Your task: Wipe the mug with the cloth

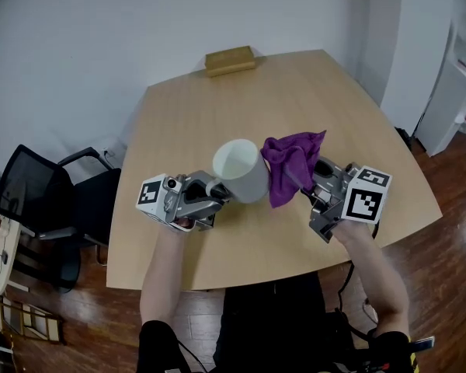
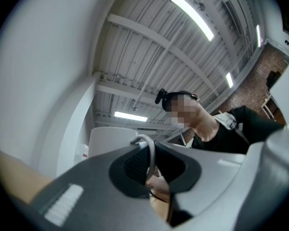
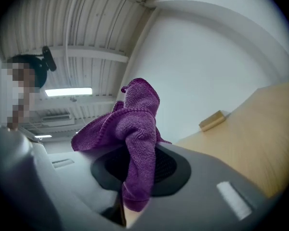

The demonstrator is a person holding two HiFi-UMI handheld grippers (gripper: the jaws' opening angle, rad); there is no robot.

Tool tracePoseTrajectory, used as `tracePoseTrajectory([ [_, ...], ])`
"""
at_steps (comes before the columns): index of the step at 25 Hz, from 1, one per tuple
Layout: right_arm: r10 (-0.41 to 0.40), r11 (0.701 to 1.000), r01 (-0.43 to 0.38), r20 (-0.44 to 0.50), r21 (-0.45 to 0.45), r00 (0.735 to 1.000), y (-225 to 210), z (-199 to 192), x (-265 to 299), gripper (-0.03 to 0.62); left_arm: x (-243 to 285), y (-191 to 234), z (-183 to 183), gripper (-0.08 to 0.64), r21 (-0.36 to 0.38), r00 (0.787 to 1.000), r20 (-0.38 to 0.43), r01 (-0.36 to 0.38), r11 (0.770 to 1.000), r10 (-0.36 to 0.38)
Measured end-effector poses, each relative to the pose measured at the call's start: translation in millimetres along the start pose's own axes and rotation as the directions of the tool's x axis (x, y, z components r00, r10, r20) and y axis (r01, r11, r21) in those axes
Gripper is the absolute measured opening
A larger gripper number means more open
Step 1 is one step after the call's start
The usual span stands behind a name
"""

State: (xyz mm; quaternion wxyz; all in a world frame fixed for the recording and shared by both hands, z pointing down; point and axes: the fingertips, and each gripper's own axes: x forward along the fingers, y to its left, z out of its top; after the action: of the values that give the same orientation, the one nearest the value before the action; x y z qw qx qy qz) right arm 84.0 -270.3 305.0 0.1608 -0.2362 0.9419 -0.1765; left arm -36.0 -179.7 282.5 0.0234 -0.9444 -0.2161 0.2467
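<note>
White walls (image 1: 70, 45), wood floor (image 1: 450, 255), black chair (image 1: 43, 200), ceiling strip lights (image 2: 192, 16).

No word, number or brand name can be read in any view. The white marker cube (image 1: 151, 193) on the left hand-held gripper (image 1: 217, 189) and the second white marker cube (image 1: 365, 202) on the right hand-held gripper (image 1: 301, 181) carry black-and-white square patterns with no letters or digits in them. The white shelf unit (image 1: 464, 92) at the right edge of the head view shows small red patches, too small to read.
</note>
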Motion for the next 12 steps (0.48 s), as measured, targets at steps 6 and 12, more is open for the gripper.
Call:
tracePoseTrajectory([
  [6, 0.183, 0.982, -0.189, 0.144, 0.029, 0.972, 51.0, 60.1, 6.0, 0.077, 2.4, -12.4, -4.6, 0.048, 0.028, 0.999, -0.036, 0.03, 0.999, -0.029],
  [12, 0.135, 0.977, -0.14, 0.045, 0.157, 0.99, 24.0, 6.2, 14.6, 0.077, 6.8, -13.6, 2.4, 0.048, 0.067, 0.999, -0.007, 0.051, 0.996, -0.05],
])
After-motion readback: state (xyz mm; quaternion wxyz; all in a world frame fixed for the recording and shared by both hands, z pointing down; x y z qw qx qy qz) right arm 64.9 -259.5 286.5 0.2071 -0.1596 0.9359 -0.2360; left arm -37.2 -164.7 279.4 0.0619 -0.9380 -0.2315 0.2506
